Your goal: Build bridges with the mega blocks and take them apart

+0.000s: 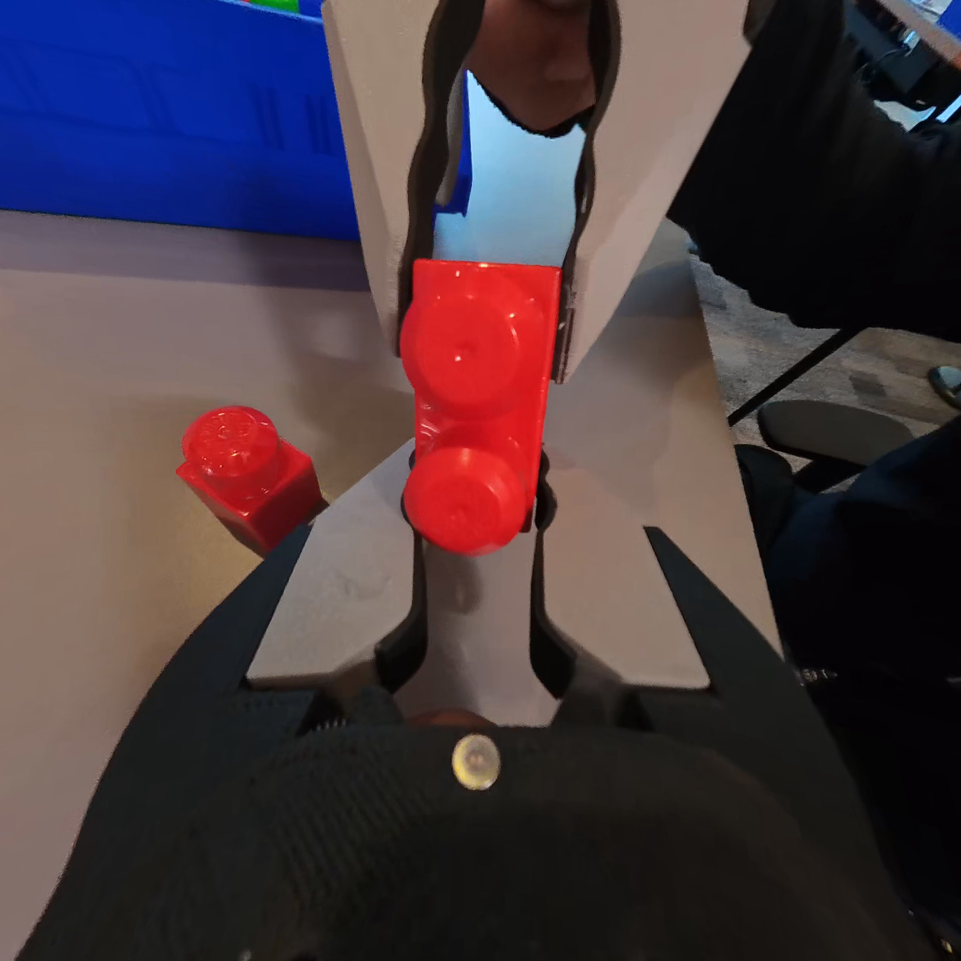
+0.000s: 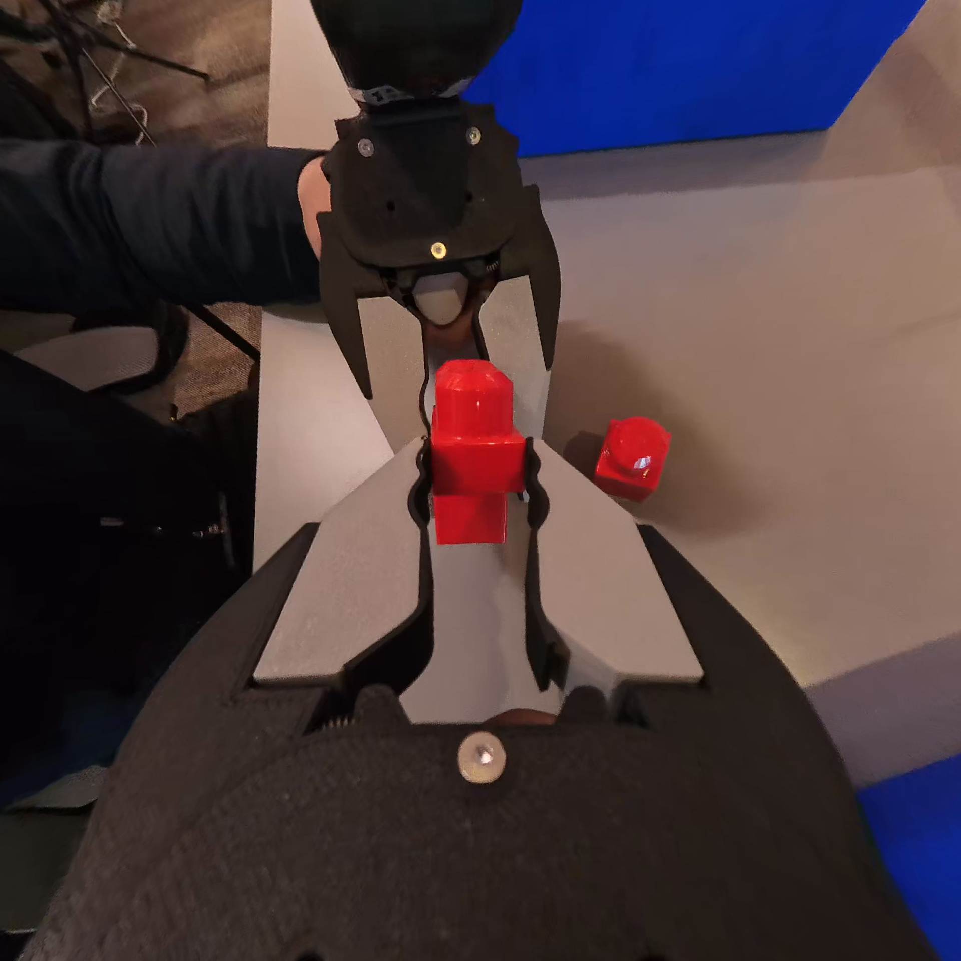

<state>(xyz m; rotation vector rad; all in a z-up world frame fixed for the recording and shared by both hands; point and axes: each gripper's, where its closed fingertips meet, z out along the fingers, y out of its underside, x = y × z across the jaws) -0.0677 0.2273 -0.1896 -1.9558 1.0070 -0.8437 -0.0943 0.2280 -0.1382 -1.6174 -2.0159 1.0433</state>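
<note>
no legible writing — two-stud red block [image 1: 481,395] | single red block [image 1: 249,476] on table [image 1: 104,598]

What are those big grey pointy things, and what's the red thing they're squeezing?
Those are grippers, like big tongs. A person holds one in each hand, and each carries a camera looking along its two fingers, so each picture is taken from one gripper. The left gripper and the right gripper face each other, each pinching an end of the same long red block, which has another red block under it. One more small red block sits alone on the pale table. Behind is a blue bin.
</note>
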